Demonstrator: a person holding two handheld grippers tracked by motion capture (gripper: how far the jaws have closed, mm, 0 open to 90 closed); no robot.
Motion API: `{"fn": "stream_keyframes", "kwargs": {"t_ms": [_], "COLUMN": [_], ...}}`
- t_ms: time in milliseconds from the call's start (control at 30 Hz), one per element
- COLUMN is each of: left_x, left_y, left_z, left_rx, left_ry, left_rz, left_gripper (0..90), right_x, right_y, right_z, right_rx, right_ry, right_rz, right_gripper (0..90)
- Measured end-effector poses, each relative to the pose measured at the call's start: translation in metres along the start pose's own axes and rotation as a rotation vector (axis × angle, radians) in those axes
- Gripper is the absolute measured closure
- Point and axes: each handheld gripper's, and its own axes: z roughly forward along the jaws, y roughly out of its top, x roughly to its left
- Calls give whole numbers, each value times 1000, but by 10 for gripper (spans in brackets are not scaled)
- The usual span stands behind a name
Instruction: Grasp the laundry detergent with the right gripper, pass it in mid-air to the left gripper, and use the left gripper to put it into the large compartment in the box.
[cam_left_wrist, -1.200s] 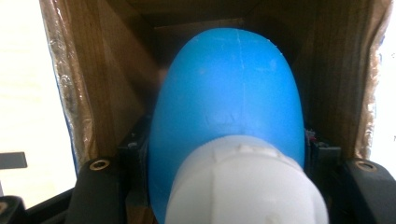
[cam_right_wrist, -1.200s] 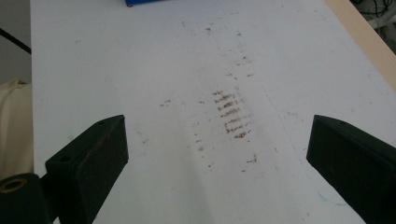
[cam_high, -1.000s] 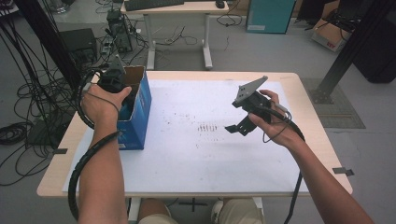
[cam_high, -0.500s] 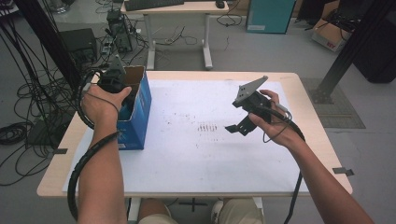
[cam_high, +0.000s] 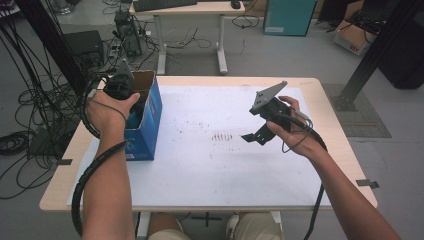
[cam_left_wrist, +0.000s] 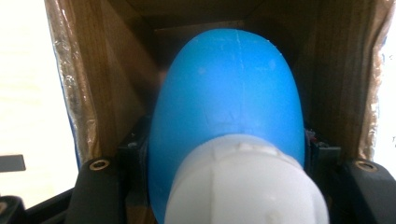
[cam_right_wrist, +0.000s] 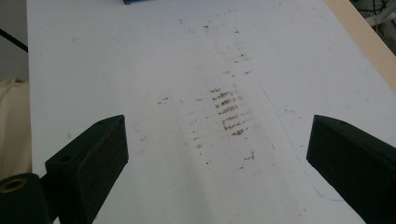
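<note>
Left gripper view shows my left gripper (cam_high: 121, 86) unmoved since a second ago, clenched on the blue bottle (cam_left_wrist: 227, 102) between its jaws inside the box (cam_high: 150, 102), ready to let go; my right gripper (cam_right_wrist: 219, 163) hangs released.

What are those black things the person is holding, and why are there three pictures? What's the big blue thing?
A person holds hand-held tongs, one in each hand. One camera looks down from above; the other two ride on the tongs. The left tongs reach into a blue cardboard box standing on the white table. Seen from their own camera, they are shut on a blue bottle with a white cap. The right tongs hover above the table, open and holding nothing. Below them are brown smudges.
</note>
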Motion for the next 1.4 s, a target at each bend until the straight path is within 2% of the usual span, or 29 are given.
{"fn": "stream_keyframes", "kwargs": {"t_ms": [1400], "left_x": [-1], "left_y": [1], "left_z": [0], "left_rx": [3], "left_ry": [4], "left_rz": [5], "left_gripper": [367], "right_x": [0], "right_y": [-1], "right_z": [-3], "right_rx": [-2], "right_ry": [-5], "right_rz": [2], "right_gripper": [55]}}
